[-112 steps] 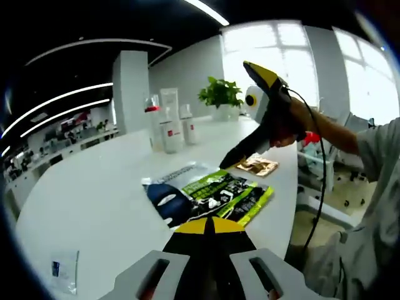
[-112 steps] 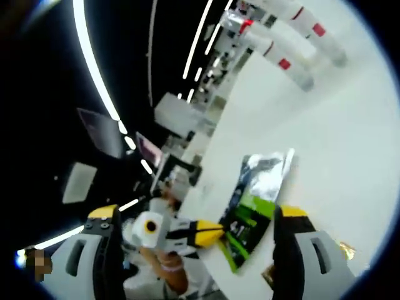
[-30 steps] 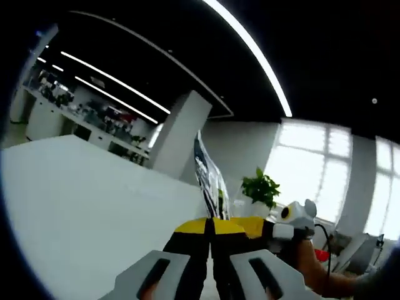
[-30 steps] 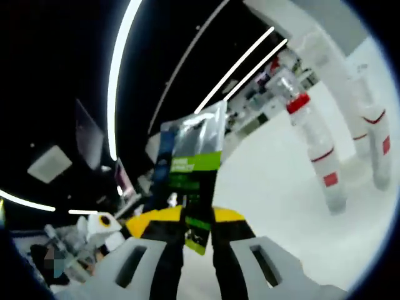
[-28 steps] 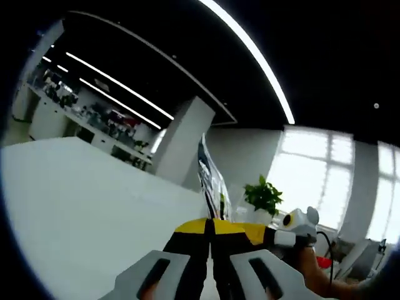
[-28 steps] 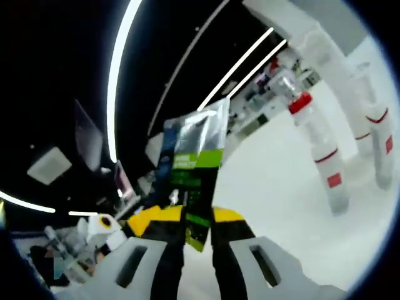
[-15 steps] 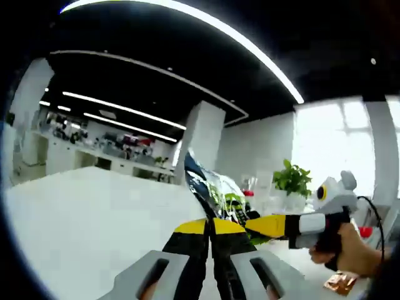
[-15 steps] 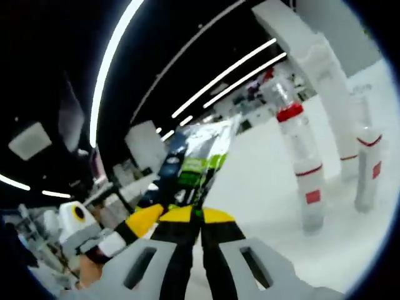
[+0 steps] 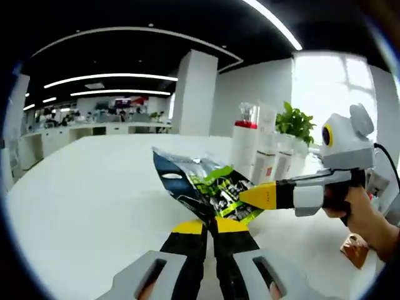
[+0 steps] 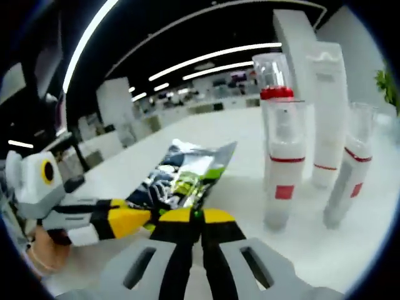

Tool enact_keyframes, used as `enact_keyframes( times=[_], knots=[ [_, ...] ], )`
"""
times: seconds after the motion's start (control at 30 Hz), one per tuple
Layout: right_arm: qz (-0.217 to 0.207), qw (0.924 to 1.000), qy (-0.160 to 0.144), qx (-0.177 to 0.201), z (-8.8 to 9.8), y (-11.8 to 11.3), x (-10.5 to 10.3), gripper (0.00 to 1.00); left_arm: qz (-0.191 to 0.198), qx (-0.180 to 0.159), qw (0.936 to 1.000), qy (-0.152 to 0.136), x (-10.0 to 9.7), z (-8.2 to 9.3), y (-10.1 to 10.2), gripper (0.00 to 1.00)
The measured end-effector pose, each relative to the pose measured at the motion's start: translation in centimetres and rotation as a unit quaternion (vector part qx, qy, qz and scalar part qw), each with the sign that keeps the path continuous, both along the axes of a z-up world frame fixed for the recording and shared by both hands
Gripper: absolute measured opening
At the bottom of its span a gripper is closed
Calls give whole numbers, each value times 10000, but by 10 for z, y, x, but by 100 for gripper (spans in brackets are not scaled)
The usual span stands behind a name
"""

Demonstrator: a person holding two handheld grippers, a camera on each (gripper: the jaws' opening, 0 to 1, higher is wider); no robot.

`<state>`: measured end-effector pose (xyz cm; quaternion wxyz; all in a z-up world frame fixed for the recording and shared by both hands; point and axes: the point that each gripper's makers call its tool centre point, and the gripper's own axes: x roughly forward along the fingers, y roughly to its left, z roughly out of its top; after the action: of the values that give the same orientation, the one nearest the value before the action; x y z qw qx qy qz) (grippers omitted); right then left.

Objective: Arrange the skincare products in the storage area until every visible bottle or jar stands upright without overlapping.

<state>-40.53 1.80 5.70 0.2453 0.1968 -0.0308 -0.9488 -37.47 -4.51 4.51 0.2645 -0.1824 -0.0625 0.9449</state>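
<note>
You have both grippers clenched on the sachet: your left gripper grips its near edge, your right gripper another edge, holding it above the white table, left of the three upright bottles

The right tongs are closed on the near edge of a flat foil packet, green, black and silver. The left tongs come in from the left, held by a hand, and their yellow tip touches the same packet. On the white surface at the right, three clear bottles with red labels stand upright, close together.
</note>
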Motion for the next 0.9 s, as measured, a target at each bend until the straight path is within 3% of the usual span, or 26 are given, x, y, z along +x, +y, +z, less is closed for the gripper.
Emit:
enact_keyframes(
  times=[0.4, 0.67, 0.87, 0.9],
  knots=[
    [-185, 9993, -338, 33, -18, 14, 0, 3, 24, -185, 9998, -112, 15, -11, 1, 6],
    [-214, 9993, -311, -17, -19, 16, 3, 3, 69, -218, 9996, -136, 18, -13, -2, 6],
    [-199, 9993, -305, -21, -21, 17, 5, 3, 297, -417, 9983, 261, 18, -2, -12, 6],
    [-212, 9995, -246, 10, -20, 19, 5, 3, 446, -454, 9968, 479, 17, 4, -18, 4]
  ],
)
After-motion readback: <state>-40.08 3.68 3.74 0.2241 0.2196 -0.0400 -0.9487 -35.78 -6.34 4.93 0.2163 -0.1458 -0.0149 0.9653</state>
